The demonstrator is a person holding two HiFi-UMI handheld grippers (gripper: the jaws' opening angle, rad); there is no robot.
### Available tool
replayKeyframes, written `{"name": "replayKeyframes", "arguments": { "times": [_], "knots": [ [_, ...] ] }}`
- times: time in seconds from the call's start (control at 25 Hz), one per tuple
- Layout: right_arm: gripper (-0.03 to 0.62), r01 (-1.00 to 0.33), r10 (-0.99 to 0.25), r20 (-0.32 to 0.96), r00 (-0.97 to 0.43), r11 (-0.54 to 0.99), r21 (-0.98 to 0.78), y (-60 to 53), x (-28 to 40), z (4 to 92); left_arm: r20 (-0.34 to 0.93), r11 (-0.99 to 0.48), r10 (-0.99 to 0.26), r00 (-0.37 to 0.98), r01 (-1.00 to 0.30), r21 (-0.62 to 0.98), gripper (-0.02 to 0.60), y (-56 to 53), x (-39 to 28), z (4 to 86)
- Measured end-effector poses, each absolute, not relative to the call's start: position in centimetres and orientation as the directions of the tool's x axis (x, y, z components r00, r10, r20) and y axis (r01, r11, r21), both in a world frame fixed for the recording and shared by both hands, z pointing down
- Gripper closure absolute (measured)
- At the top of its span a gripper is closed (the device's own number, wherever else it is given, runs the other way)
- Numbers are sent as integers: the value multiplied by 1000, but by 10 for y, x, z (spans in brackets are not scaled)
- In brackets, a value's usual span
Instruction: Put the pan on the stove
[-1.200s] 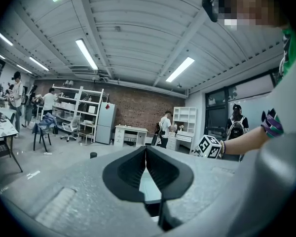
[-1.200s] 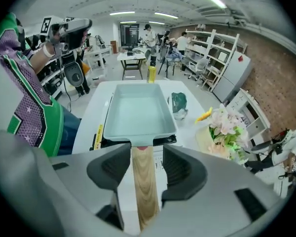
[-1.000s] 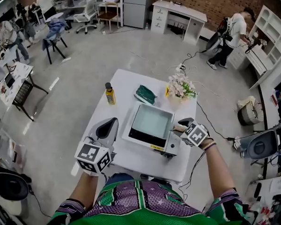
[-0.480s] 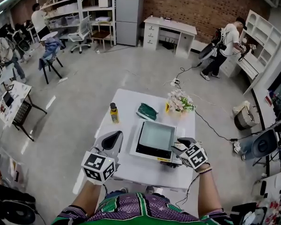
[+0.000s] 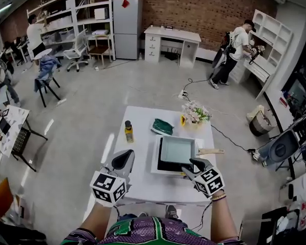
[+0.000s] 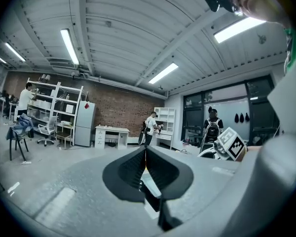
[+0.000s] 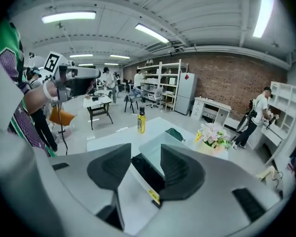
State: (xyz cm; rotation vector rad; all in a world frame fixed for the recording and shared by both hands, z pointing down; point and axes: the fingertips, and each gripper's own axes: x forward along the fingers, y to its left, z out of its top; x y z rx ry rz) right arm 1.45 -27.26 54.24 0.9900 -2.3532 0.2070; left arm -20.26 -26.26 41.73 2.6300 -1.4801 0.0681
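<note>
We found the pan (image 5: 177,149) sitting on the stove (image 5: 164,166), which stood in the middle of the white table (image 5: 137,180). Its long axis ran across the table from our left to our right. The handle (image 5: 210,151) pointed to our right, reaching past the stove's right edge toward that side of the table. The pan looked square and shallow, with a pale grey-green inside, and its handle was slim, straight and tan like wood. The dark stove top showed as a band along the pan's left and near sides. Our right gripper (image 5: 194,165) hovered at the near right corner of the stove, just short of the handle. Its jaws stood apart with nothing between them, and through the gap we saw only the pale pan and the black stove front. Our left gripper (image 5: 123,158) hung over the table's near left part, well apart from the stove, with its jaws closed together at the tips and nothing held. Farther back on the table stood a yellow bottle (image 5: 128,131), a dark green bundle (image 5: 162,126) just behind the stove, and a bunch of flowers (image 5: 195,113) at the far right corner.
</note>
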Motion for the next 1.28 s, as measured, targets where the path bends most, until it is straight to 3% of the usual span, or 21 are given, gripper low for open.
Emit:
{"name": "replayKeyframes", "arguments": {
  "times": [0.44, 1.28],
  "knots": [
    [419, -795, -739, 410, -534, 605, 55, -245, -7, 492, 75, -566, -820, 568, -823, 48, 563, -256, -210, 396],
    [434, -903, -901, 76, -427, 429, 8, -216, 104, 369, -22, -540, -842, 539, -842, 17, 563, -221, -126, 347]
  ]
}}
